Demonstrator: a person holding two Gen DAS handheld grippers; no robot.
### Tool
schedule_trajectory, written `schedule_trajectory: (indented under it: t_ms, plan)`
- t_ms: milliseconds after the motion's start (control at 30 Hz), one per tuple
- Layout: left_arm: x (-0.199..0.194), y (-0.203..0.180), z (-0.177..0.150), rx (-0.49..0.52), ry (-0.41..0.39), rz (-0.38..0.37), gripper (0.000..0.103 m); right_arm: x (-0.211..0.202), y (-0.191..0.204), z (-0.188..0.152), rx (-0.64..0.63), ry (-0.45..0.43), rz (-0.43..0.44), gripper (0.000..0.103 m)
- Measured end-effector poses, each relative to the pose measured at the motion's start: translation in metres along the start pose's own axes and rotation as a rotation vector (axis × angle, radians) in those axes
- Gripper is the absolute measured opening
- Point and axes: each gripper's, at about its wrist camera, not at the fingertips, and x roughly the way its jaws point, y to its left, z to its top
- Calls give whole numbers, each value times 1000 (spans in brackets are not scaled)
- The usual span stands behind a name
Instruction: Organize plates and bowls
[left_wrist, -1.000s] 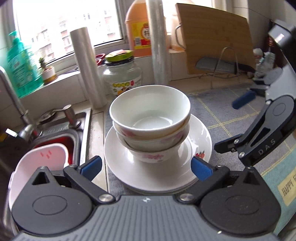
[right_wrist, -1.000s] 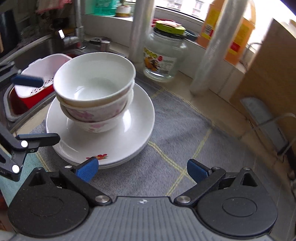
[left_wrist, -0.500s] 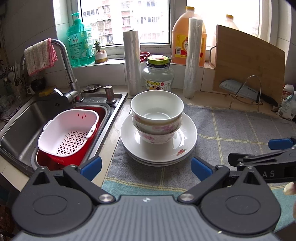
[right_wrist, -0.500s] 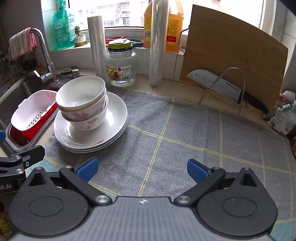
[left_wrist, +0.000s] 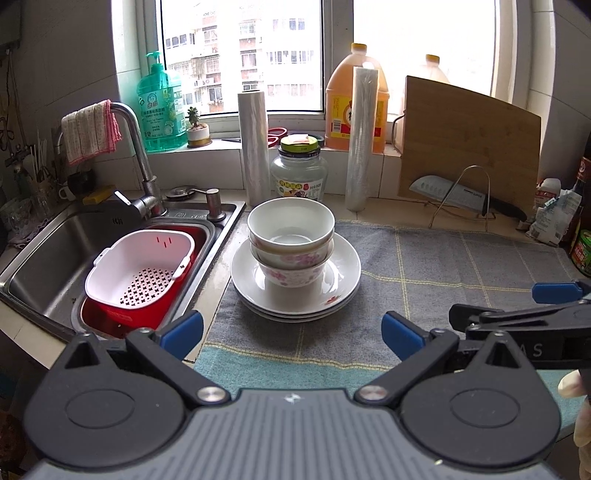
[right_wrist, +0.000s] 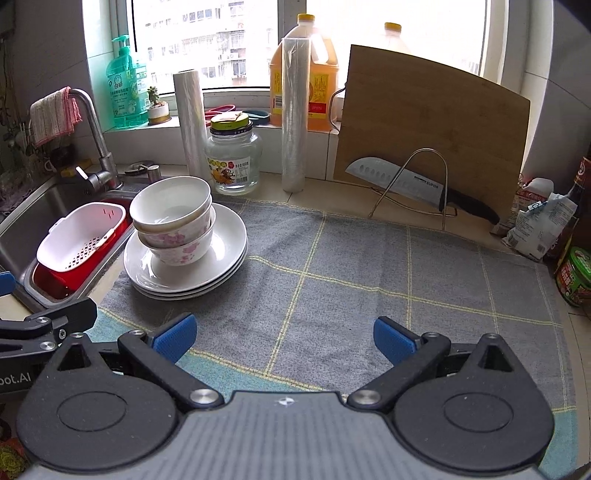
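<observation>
Left wrist view: my left tool (left_wrist: 291, 334) hangs with fingers apart and empty, as does my right tool (right_wrist: 282, 338) — the nested bowls (left_wrist: 291, 242) sit on stacked plates (left_wrist: 341, 275) mid-frame beside the sink (left_wrist: 44, 243), seemingly consolidated to save table room.

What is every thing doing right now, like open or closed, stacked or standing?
left gripper: open, empty
right gripper: open, empty
bowls: stacked on plates
plates: stacked on mat
jar: lid on
knife: leaning in wire rack
colander: empty, in sink
</observation>
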Motion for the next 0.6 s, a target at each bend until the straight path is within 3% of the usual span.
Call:
schedule_trajectory:
  t_ms: [600]
  plan:
    - [-12,1,-2,-7,-20,-13,102,-16,1,-2,8,-31,-20,103]
